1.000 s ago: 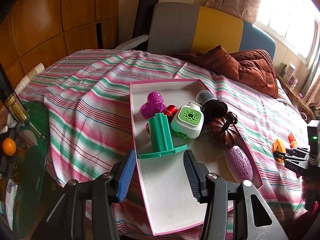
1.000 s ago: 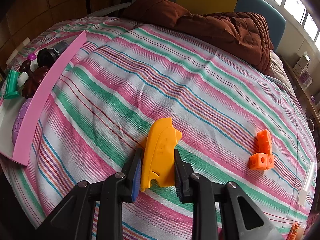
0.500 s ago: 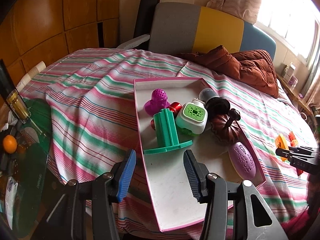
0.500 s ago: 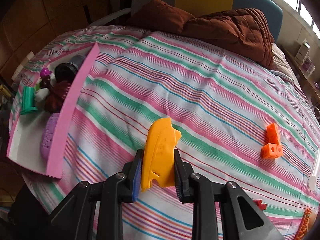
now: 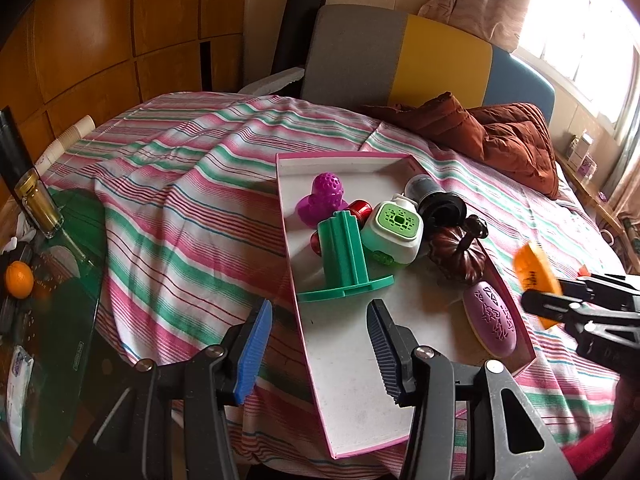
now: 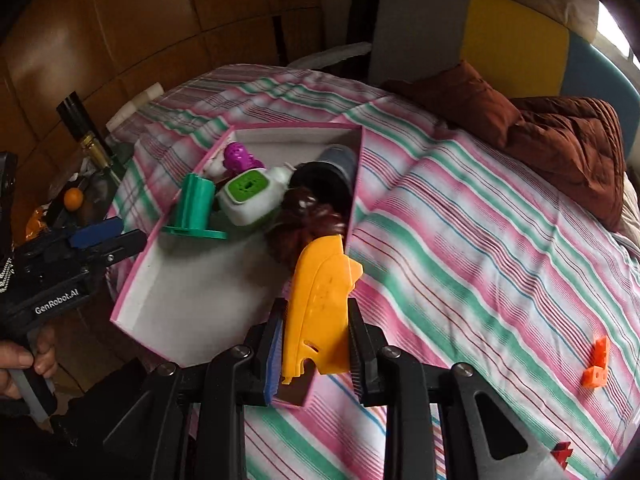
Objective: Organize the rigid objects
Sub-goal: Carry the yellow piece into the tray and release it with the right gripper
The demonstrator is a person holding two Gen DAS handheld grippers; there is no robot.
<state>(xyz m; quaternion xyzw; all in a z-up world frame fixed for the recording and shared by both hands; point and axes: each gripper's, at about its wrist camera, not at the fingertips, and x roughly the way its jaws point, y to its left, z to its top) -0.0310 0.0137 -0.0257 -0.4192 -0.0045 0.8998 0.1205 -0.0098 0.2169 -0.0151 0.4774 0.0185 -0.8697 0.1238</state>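
Reaching in level from the right, the right claw (image 6: 316,344) clamps an upright orange plastic piece (image 6: 320,312) above the near right wall of the pink tray (image 6: 132,280) on the striped bed. Left claw (image 5: 320,344) gapes wide and empty, straddling the tray's left wall.

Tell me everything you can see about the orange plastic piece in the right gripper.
The orange plastic piece is flat, smooth and opaque, with a curved top, a small side tab and notches along its bottom edge. It stands upright, clamped between the fingers of the right gripper, which touch both faces. It is held in the air above the near right edge of the pink tray, touching nothing else.
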